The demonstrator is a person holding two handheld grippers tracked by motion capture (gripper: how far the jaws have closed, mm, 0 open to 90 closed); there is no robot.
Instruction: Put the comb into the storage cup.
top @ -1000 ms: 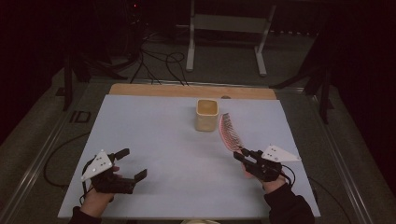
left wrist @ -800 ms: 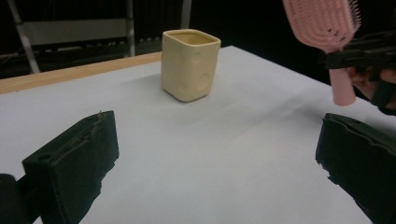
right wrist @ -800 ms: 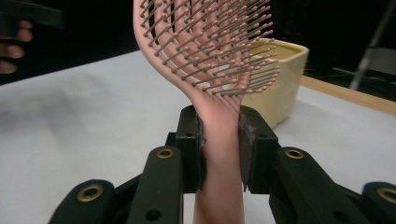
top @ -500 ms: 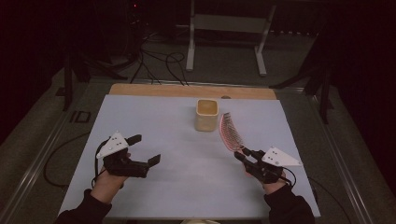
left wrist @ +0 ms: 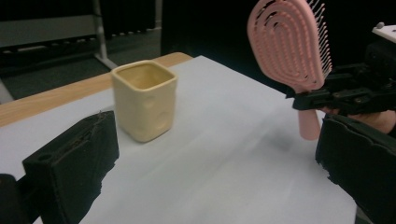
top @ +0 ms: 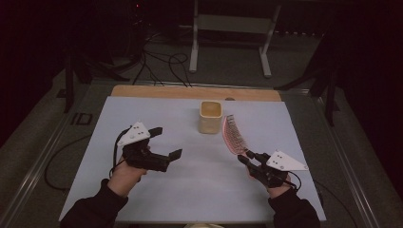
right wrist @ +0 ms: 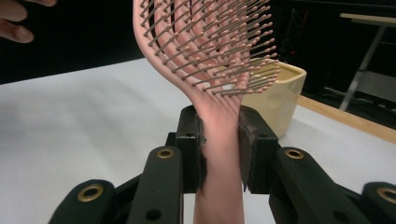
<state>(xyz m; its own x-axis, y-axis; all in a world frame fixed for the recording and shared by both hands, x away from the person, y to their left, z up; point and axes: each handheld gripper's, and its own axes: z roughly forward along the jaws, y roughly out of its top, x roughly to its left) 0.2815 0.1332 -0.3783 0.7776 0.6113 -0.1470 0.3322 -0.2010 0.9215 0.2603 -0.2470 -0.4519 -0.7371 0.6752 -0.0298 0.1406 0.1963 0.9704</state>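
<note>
A pink hairbrush (top: 232,134) (left wrist: 290,46) (right wrist: 205,42) stands up off the table, and my right gripper (top: 245,158) (right wrist: 219,140) is shut on its handle, at the table's right. A cream square cup (top: 210,117) (left wrist: 144,106) (right wrist: 275,95) stands upright at the middle back, just left of the brush head. At the left, my left gripper (top: 166,142) (left wrist: 215,158) is raised above the table, open, nothing between its jaws. In the left gripper view the cup sits ahead of the left jaw and the brush ahead of the right one.
The white table sheet (top: 190,185) ends at a wooden strip (top: 157,91) along the back edge. Beyond it stand a metal frame (top: 233,42) and cables (top: 161,61) on the dark floor. A person's fingers (right wrist: 18,21) show at the top left of the right gripper view.
My left gripper has risen and moved forward and to the right, toward the middle of the table. The right gripper and the brush have stayed put.
</note>
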